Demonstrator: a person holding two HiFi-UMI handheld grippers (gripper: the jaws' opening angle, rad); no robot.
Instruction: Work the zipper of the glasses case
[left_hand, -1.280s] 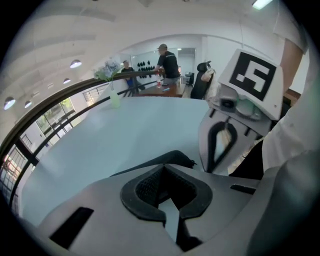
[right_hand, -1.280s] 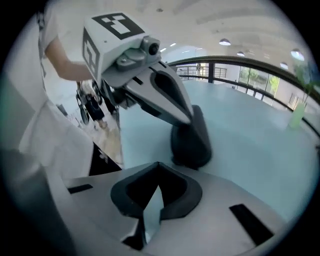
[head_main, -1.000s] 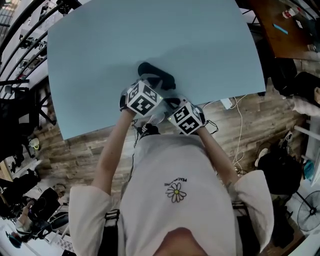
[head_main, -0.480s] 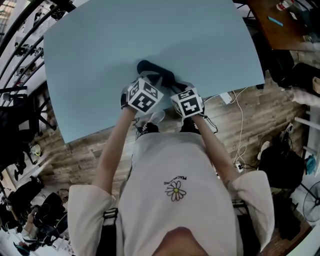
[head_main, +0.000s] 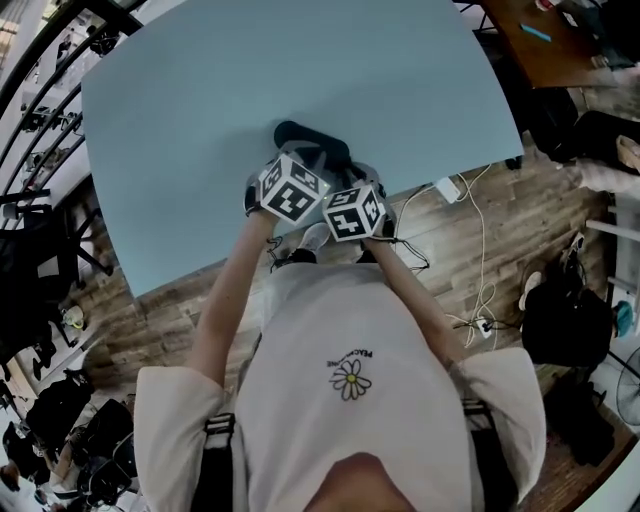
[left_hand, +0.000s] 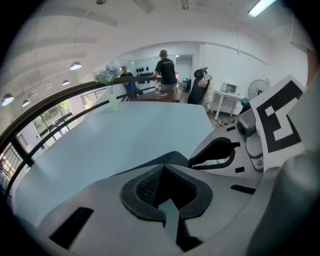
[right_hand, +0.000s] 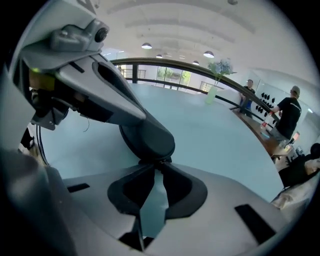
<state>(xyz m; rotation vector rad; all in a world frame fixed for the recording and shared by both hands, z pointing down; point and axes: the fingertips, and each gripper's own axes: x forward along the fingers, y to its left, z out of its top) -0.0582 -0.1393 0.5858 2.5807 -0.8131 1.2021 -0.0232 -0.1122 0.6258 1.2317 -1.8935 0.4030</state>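
Two sets of tongs are closed on one small object. The glasses case (head_main: 305, 140) is laid on the pale blue counter (head_main: 180, 110), close to its near edge, just above the centre of the head view. It is shown as a dark, rounded, elongated shell with a matte skin, probably fabric over a semi-rigid form. It is judged light, slightly yielding under pressure, and likely to slide on the smooth counter unless it is pinned.

The left tongs (left_hand: 162, 169) are closed with their tips together on the case's edge, at the middle of the left gripper view, so the body is taken to be braced there. The right tongs (right_hand: 157, 162) are closed to a point against the case's rounded end, at the centre of the right gripper view. A small glinting piece pinched there is taken for the zipper pull (right_hand: 160, 161), though this cannot be fully confirmed.

The pull is best held flat between the textured black pads. The shell is best gripped along its seam, not squeezed across its dome. The bodies of the tongs are moulded in smooth grey plastic.
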